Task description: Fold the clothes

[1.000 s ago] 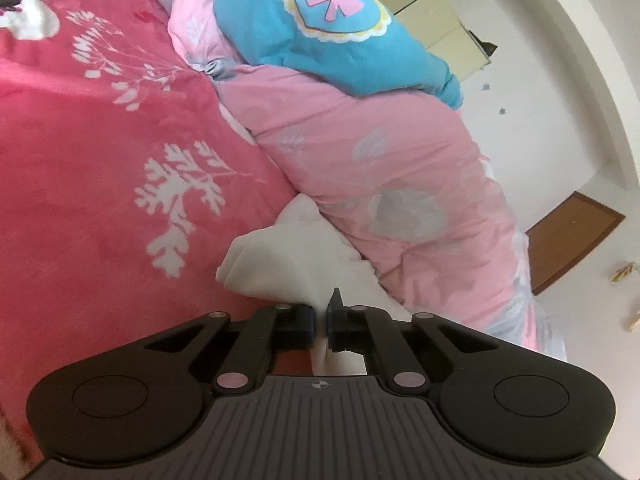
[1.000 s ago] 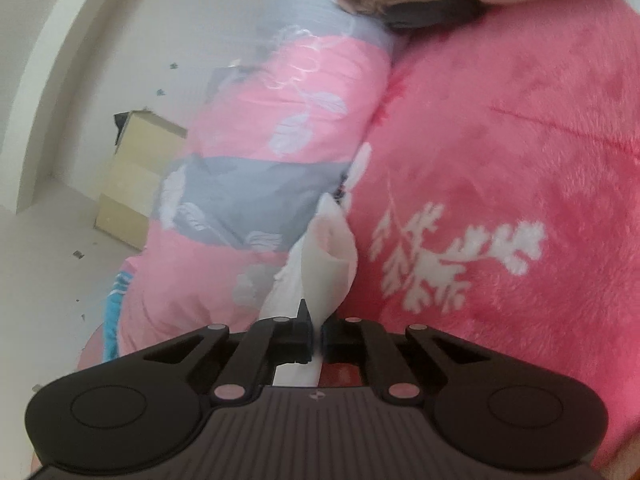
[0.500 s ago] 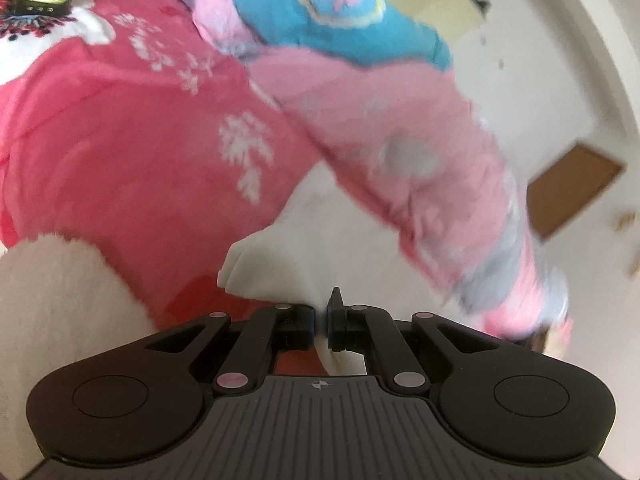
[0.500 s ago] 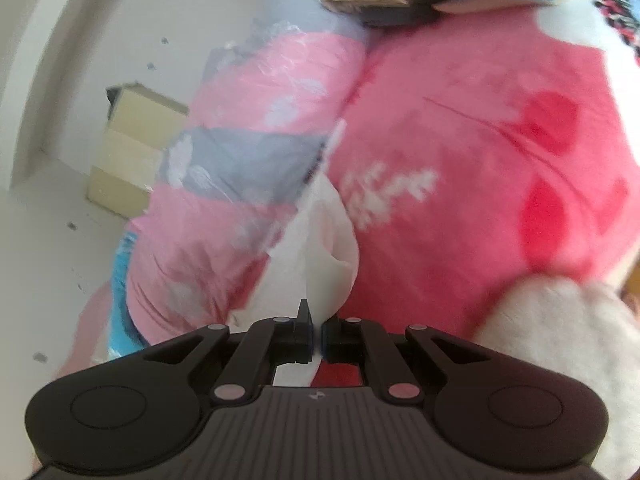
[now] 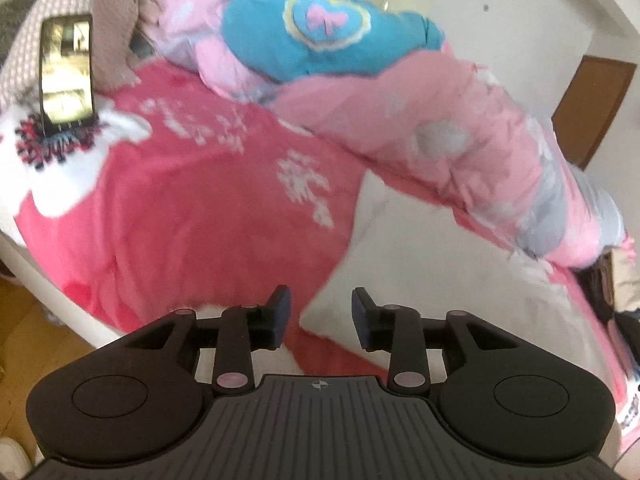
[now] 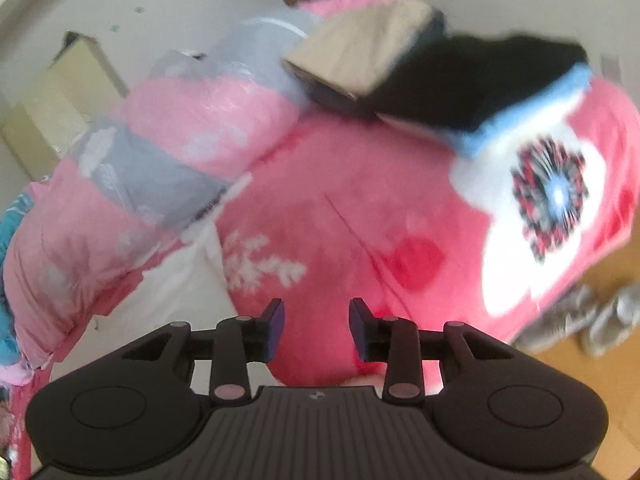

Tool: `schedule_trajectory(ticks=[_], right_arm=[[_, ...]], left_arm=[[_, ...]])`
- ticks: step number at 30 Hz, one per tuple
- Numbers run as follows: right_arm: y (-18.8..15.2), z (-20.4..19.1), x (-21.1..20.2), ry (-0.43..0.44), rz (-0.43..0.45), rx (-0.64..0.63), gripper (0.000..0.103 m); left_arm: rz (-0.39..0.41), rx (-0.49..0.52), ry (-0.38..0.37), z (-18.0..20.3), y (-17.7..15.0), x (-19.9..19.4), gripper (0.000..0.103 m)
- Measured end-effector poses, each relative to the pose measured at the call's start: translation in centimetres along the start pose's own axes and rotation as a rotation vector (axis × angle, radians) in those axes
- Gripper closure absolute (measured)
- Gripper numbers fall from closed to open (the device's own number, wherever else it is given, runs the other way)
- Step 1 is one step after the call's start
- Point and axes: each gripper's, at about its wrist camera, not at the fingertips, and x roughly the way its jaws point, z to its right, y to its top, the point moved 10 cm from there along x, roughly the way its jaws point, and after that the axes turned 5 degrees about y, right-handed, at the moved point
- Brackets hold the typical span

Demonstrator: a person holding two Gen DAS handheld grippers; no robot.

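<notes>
A white garment [image 5: 432, 280] lies flat on the pink floral blanket [image 5: 192, 232], its near corner just ahead of my left gripper [image 5: 319, 312], which is open and empty. In the right wrist view the same white garment [image 6: 180, 292] lies to the left against the rolled quilt. My right gripper [image 6: 316, 326] is open and empty above the pink blanket [image 6: 360, 220], to the right of the garment.
A rolled pink and grey quilt [image 5: 460, 152] runs along the far side with a blue pillow [image 5: 320, 40] on it. A phone [image 5: 66, 76] lies at the left. Folded beige and black clothes [image 6: 420, 64] sit at the blanket's far end. The wooden floor [image 6: 592, 380] shows at the right.
Both grippers have opened and let go of the white garment, which now lies on the blanket. Both have pulled back and up from it.
</notes>
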Motion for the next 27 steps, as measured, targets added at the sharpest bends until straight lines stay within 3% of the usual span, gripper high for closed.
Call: schedule_trajectory(ticks=[3, 8, 12, 19, 23, 27], right_arm=[[0.1, -4.8, 2.2, 0.091, -0.009, -0.125, 0.065], [-0.9, -14.2, 6.1, 0.281, -0.065, -0.348, 0.066], [-1.2, -17.8, 8.2, 0.319, -0.09, -0.44, 0.066], [-1.7, -19.2, 10.9, 0.294, -0.131, -0.528, 0.066], [-1.3, -18.3, 12.5, 0.261, -0.151, -0.524, 0.066], [0.0, -16.6, 13.0, 0.212, -0.142, -0.526, 0.066]], left_arm=[[0.023, 0.019, -0.029, 1.5, 1.5, 1.3, 0.07], [-0.006, 0.068, -0.105, 5.9, 3.4, 6.1, 0.069], [-0.058, 0.104, -0.139, 8.6, 3.6, 10.3, 0.065], [-0.134, 0.195, -0.145, 10.5, 4.3, 15.8, 0.064], [-0.156, 0.26, -0.122, 10.6, 4.6, 17.8, 0.064], [-0.199, 0.258, -0.135, 10.4, 4.6, 19.4, 0.064]])
